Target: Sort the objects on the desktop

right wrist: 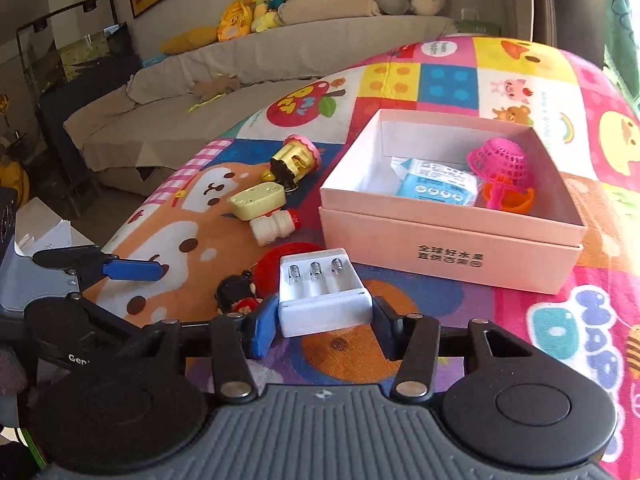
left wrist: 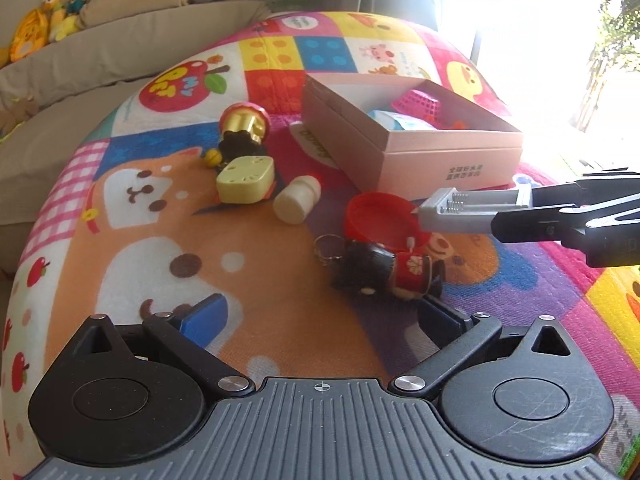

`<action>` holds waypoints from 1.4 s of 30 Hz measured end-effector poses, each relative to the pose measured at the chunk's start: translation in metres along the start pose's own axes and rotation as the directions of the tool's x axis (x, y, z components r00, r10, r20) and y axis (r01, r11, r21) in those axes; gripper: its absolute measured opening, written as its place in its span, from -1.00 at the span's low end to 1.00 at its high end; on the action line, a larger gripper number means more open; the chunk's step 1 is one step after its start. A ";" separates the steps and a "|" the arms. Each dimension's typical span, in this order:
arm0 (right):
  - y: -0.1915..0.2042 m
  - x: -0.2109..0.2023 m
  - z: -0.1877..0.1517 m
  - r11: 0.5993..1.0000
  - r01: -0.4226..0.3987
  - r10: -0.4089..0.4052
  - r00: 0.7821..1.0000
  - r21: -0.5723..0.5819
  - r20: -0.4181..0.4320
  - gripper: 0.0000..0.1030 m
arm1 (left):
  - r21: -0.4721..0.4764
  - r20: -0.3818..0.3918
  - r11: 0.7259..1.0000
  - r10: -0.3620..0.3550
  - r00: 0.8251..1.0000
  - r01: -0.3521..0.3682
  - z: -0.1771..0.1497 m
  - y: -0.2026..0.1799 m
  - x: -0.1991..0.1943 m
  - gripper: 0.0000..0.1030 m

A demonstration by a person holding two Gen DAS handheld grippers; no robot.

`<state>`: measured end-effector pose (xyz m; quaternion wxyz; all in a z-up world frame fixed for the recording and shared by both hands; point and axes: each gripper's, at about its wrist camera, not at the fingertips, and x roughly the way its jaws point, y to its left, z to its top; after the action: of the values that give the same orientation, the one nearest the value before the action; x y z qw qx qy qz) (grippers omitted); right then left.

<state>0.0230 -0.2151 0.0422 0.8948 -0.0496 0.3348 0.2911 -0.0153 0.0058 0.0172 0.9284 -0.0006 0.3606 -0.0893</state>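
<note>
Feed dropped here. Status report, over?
Right gripper shut on battery holder. Left gripper open, empty. Pink box ahead, path clear; doll keychain below.

We are seeing a pale pink box (right wrist: 448,240) with a white lining, sitting on a mat (left wrist: 168,216) patterned in bright patchwork squares and an orange cartoon dog. Inside the box, a hot-pink mesh basket (right wrist: 502,164) is lying above an orange piece (right wrist: 516,200), beside a blue-and-white packet (right wrist: 436,186). In front of the box, a white battery case (right wrist: 324,296) is showing silver springs, next to a red lid (left wrist: 378,218).
</note>
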 end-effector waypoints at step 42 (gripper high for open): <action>-0.152 0.038 0.035 0.883 0.123 -0.162 0.986 0.453 0.048 1.00 | 0.205 0.051 0.978 -0.056 0.997 0.044 0.032 -0.060 0.043 1.00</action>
<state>0.1499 -0.3118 0.0290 0.9144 0.1460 0.3502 0.1413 0.0278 -0.0621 0.0159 0.9309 0.0829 0.3230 -0.1490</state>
